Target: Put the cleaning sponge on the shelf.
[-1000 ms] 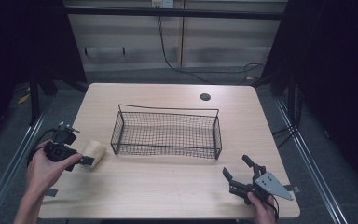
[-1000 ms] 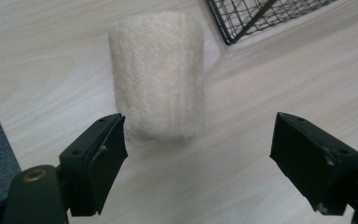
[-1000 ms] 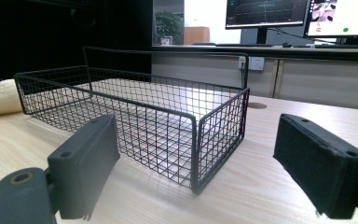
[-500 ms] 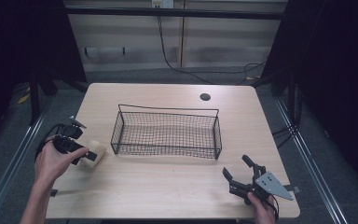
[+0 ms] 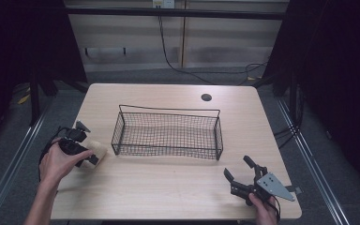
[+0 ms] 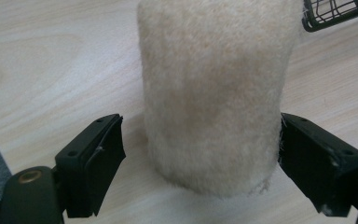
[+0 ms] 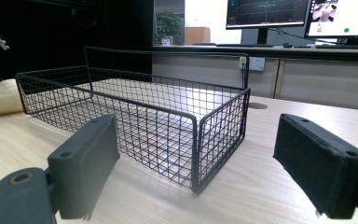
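Note:
A cream, fuzzy roll (image 5: pixel 99 147) (image 6: pixel 214 84) lies on the wooden table just left of the black wire basket (image 5: pixel 166 151). My left gripper (image 5: pixel 92 157) (image 6: pixel 198 130) straddles its near end. Its jaws have just been opening and stand open around the roll: the left pad (image 6: pixel 102 154) is clear of the fur, while the right pad (image 6: pixel 317 158) sits at its edge. My right gripper (image 5: pixel 236 166) (image 7: pixel 196 126) rests open near the table's front right with nothing between its jaws. It faces the basket's near corner (image 7: pixel 219 135).
The basket is empty and stands mid-table. A round cable hole (image 5: pixel 206 97) is at the back of the table. Lit monitors (image 7: pixel 265 11) stand on a desk beyond it. Dark floor and metal rails flank both sides.
My left hand has sunk a little with the roll, which now rests on the table, and the jaws have spread. The right gripper has stayed put.

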Motion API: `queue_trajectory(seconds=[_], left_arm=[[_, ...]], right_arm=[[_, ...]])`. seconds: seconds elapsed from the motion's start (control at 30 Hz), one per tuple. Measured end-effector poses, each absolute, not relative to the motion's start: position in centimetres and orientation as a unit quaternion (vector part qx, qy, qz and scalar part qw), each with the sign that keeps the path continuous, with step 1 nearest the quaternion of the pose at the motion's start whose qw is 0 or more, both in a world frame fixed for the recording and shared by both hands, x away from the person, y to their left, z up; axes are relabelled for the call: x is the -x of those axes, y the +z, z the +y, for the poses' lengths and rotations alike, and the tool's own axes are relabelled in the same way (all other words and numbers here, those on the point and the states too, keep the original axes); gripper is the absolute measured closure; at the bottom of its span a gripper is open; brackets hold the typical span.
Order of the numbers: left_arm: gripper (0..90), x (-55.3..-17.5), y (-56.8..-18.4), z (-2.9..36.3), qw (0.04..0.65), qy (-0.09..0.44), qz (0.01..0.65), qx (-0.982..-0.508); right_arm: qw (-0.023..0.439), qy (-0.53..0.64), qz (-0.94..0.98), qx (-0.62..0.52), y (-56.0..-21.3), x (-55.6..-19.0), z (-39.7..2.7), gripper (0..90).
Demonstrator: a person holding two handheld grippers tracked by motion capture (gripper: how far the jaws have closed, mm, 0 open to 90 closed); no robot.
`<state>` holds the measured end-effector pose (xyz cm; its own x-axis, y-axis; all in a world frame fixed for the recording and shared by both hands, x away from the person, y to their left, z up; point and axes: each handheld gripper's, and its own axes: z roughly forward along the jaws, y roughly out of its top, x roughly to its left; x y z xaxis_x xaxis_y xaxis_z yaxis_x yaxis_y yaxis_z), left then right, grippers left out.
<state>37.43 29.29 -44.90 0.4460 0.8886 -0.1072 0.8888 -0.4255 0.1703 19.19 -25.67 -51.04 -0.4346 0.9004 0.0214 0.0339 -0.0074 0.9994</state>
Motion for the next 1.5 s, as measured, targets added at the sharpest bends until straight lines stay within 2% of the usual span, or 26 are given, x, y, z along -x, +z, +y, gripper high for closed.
queue_trajectory(seconds=[0.23,0.37,0.43,1.5], left_arm=[[17.8,-37.7,-45.7,28.7,0.081,-0.002,0.521,-0.849],[24.4,-37.6,-45.7,28.6,0.085,-0.001,0.518,-0.851],[30.4,-37.6,-45.8,28.5,0.085,-0.002,0.514,-0.854],[31.8,-36.2,-43.8,29.5,0.125,-0.013,0.525,-0.842]], right_arm=[[0.364,0.596,0.603,-0.386,-51.0,-19.2,-25.7,13.1],[0.364,0.594,0.604,-0.386,-51.0,-19.2,-25.7,13.1],[0.364,0.595,0.604,-0.386,-51.0,-19.2,-25.7,13.1],[0.362,0.593,0.607,-0.386,-51.0,-19.2,-25.6,13.1]])
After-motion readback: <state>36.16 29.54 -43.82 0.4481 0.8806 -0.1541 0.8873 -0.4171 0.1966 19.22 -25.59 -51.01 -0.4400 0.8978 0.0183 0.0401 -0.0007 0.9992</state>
